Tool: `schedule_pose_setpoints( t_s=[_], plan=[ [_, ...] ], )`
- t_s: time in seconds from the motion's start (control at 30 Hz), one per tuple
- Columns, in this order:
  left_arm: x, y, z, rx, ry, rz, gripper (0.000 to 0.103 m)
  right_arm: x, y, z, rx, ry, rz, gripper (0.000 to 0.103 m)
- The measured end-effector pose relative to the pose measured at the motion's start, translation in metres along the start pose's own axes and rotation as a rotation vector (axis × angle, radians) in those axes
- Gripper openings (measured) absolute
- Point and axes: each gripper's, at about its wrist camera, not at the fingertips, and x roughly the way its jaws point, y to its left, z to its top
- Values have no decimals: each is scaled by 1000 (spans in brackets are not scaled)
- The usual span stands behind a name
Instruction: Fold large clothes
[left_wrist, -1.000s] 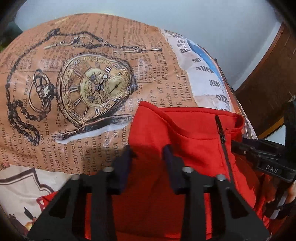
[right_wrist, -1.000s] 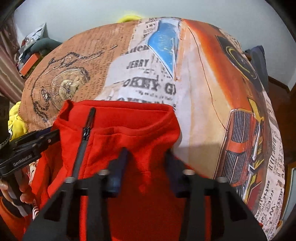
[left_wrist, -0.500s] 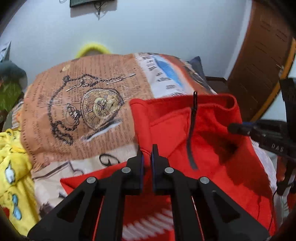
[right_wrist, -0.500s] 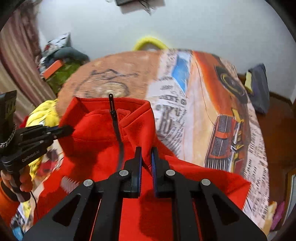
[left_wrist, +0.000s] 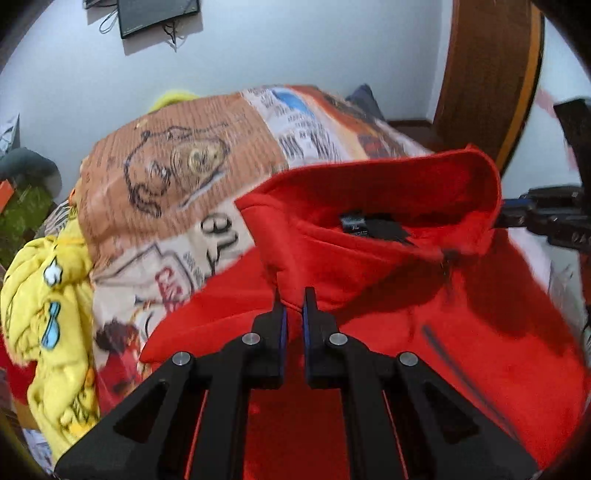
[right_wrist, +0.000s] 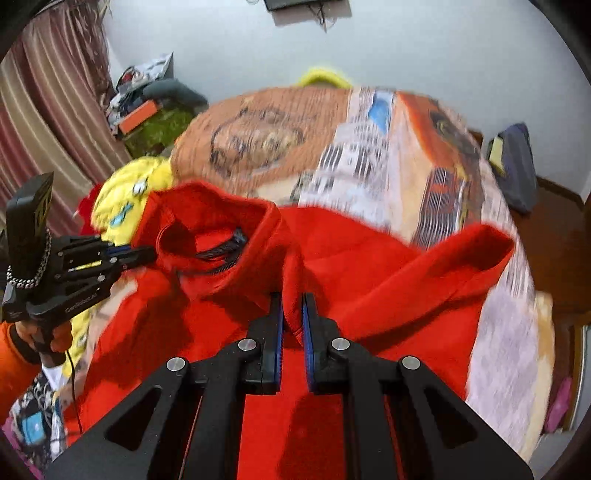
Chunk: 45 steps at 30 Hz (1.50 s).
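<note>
Both grippers, left (left_wrist: 293, 308) and right (right_wrist: 293, 314), had jaws clamped on the red jacket (left_wrist: 388, 302), lifted at its shoulders above the bed (left_wrist: 177, 173). You were spreading it; next, I'd judge, lay it flat.

1. You are working in a home bedroom: a bed (right_wrist: 424, 155) with a printed newspaper-and-car cover fills the middle.
2. Striped curtains (right_wrist: 44, 122) hang on your left, beside a heap of belongings (right_wrist: 155, 103) (clothes and boxes, blurred).
3. A wooden door (left_wrist: 487, 74) and a plain pale wall (left_wrist: 295, 48) close the room.
</note>
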Motion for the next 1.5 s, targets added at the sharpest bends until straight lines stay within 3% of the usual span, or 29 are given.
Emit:
schedule_pose_setpoints(
  t_s=[0.1,0.4,0.63,0.77,0.9,1.03,1.17,1.27,1.33,1.5],
  plan=[
    [-1,-18,-30,52,22,44,6,6,4,-26,11,43,11,8],
    [9,-26,-94,54,142,47,7,6,-2,-69,77,86,-31,11],
    [-13,-2,-111,-11,138,61,10,-7,1,-87,77,118,-26,14],
    [-27,29,-104,-86,110,91,11,-23,3,-87,55,112,-32,14],
    [-38,57,-85,-163,75,111,11,-40,3,-71,49,46,-50,14],
    [-35,72,-60,-213,57,102,12,-43,4,-50,53,-16,-65,27],
    [-24,59,-29,-198,37,33,13,-30,4,-28,75,-47,-73,40],
    [-11,40,-9,-161,31,-5,23,-15,5,-17,104,-48,-49,48],
    [0,25,0,-127,30,-22,34,-1,7,-13,111,-24,-45,55],
    [38,-8,-7,-63,98,-43,43,46,12,-26,85,127,-81,58]
  ],
)
